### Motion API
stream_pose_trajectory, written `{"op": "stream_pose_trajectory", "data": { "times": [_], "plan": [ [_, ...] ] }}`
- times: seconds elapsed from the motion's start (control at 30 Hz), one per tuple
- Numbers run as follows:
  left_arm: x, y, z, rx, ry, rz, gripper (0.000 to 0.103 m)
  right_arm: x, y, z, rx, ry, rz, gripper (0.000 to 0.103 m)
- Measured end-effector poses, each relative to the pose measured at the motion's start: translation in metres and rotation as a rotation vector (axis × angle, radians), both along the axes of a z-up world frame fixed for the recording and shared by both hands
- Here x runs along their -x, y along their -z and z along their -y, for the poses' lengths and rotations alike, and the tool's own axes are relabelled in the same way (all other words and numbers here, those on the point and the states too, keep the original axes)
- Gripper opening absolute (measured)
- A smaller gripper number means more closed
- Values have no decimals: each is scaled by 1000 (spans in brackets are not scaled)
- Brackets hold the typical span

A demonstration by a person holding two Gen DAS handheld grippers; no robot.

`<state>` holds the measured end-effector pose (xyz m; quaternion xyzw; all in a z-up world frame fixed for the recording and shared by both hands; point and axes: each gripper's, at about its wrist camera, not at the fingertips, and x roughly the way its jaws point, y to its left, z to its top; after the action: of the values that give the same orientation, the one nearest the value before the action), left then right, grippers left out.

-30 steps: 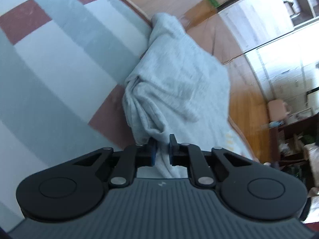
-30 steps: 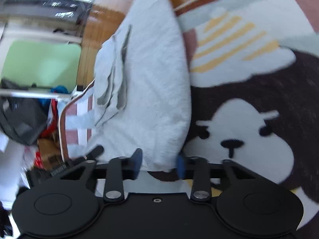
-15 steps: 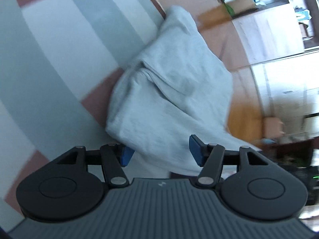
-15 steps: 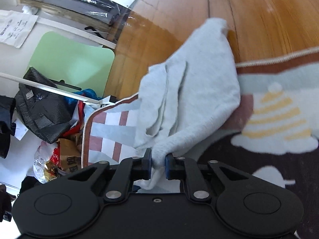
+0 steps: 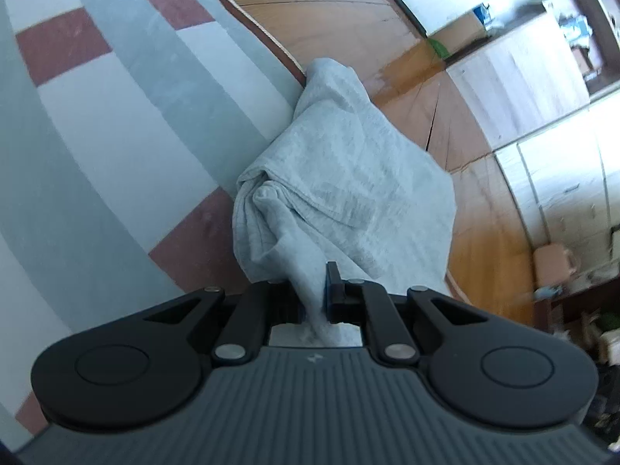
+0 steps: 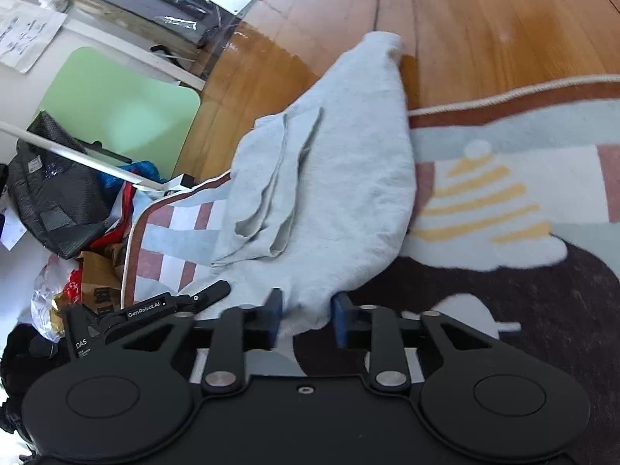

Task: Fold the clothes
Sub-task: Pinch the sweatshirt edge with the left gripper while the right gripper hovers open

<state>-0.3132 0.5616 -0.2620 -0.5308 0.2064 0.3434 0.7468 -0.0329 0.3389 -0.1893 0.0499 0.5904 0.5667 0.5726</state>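
A light grey garment (image 5: 348, 193) lies bunched at the edge of a patterned rug (image 5: 97, 116), partly over the wood floor. My left gripper (image 5: 314, 302) is shut on a fold of its near edge. In the right wrist view the same garment (image 6: 329, 193) spreads ahead with loose folds on its left side. My right gripper (image 6: 306, 317) is open, its blue pads on either side of the garment's near corner without clamping it. The left gripper also shows there (image 6: 155, 306), low at the left by the cloth.
The rug (image 6: 503, 213) has stripes, a bear face and a cream border. Wood floor (image 6: 484, 19) lies beyond it. Bags and clutter (image 6: 58, 213) and a green board (image 6: 116, 108) stand at the left. Cabinets (image 5: 542, 97) stand at the right of the left view.
My left gripper, open half a second ago, has shut on the garment's near fold. My right gripper, shut on the cloth half a second ago, has opened around the corner.
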Motion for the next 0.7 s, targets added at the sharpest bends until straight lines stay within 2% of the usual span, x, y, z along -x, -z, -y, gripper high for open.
{"op": "stream_pose_trajectory", "data": {
  "times": [0.13,0.23,0.37,0.5,0.7],
  "plan": [
    [2,-6,0,11,41,-22,8,-1,12,7,27,24,-43,44],
    [10,-7,1,31,43,19,8,1,22,11,61,23,-74,52],
    [9,-2,-5,61,40,48,8,11,28,7,103,-52,0,52],
    [4,4,-10,89,49,43,9,12,45,4,137,-31,-74,52],
    [-3,6,-11,90,74,16,12,8,50,2,147,2,-96,52]
  ]
}}
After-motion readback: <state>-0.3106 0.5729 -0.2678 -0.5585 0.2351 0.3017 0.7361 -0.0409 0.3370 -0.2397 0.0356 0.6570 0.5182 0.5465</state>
